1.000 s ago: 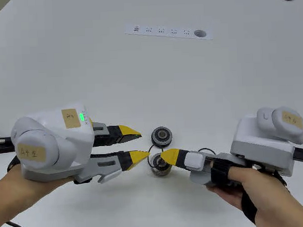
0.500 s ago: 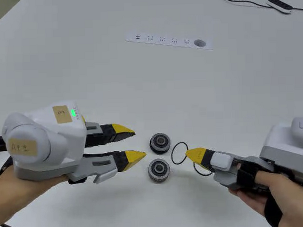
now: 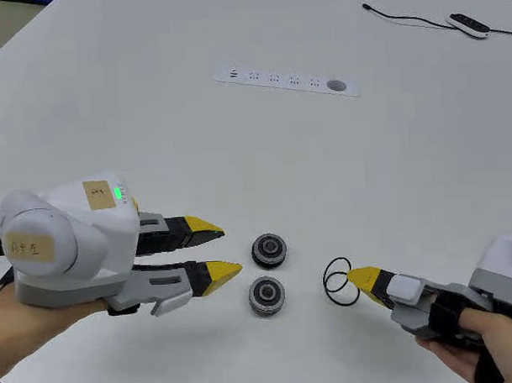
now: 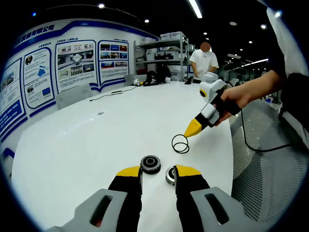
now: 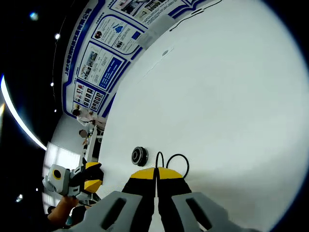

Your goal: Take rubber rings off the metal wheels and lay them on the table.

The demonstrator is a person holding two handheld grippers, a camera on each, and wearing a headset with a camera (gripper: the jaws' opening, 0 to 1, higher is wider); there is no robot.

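My right gripper [image 3: 365, 279] low at right, jaws pressed together, pinching rubber rings [image 3: 337, 282] at tips. Two black loops overlap, lying on white table [image 3: 382, 179], right of both wheels and apart from them. My left gripper [image 3: 214, 252] at left, jaws spread, holding nothing, tips just left of wheels, not touching. Far metal wheel [image 3: 269, 250] and near metal wheel [image 3: 266, 294] lie flat, near each other. Power strip [image 3: 286, 79] far back.
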